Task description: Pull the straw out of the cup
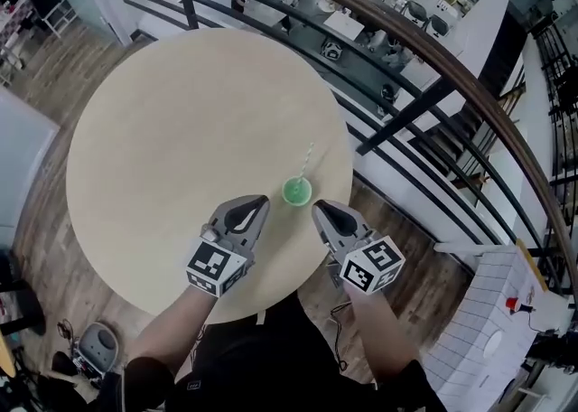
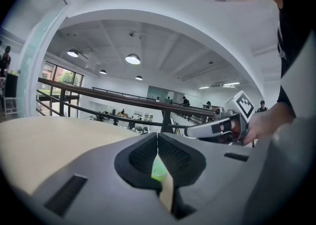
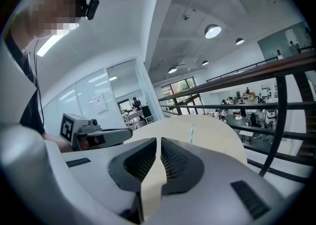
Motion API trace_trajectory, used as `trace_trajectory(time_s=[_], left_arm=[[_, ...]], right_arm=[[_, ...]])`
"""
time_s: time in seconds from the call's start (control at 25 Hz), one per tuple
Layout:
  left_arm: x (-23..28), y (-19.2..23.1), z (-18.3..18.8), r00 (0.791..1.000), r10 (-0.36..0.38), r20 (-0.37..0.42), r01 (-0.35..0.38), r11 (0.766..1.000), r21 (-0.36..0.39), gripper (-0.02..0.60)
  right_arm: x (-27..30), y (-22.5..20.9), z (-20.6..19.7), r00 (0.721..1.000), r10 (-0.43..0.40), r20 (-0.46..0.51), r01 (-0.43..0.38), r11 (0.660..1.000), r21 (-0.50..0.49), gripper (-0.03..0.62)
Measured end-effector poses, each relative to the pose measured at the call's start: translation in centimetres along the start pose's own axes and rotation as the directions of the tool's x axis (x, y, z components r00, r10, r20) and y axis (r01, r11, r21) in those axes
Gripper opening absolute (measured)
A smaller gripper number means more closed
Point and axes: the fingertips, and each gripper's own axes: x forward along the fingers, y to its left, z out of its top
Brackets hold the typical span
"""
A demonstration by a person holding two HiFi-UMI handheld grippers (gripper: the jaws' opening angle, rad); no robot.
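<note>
A small green cup (image 1: 296, 191) stands on the round beige table (image 1: 181, 130) near its front right edge. A thin pale straw (image 1: 307, 159) sticks up out of it, leaning away. My left gripper (image 1: 261, 202) is just left of the cup and my right gripper (image 1: 318, 209) just right of it; both are shut with nothing in them, and neither touches the cup. In the left gripper view the cup (image 2: 158, 169) shows green through the gap below the closed jaw tips (image 2: 157, 135). The right gripper view shows the straw (image 3: 191, 132) beyond the closed tips (image 3: 158, 140).
A dark curved railing (image 1: 424, 94) runs close behind and to the right of the table, with an open drop to a lower floor beyond it. Each gripper appears in the other's view: the right gripper (image 2: 217, 128), the left gripper (image 3: 94, 132).
</note>
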Motion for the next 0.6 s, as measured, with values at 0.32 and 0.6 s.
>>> trace_trajectory(time_s=[0.32, 0.6], left_arm=[[2.2, 1.6, -2.0, 1.0, 0.013, -0.008, -0.013, 0.999, -0.04, 0.008], [3.2, 3.1, -2.6, 1.0, 0.014, -0.005, -0.014, 0.999, -0.037, 0.008]], right_arm=[[4.1, -2.4, -2.1, 0.997, 0.008, -0.076, -0.007, 1.0, 0.011, 0.026], [6.4, -3.9, -3.6, 0.993, 0.011, -0.122, -0.008, 1.0, 0.024, 0.099]])
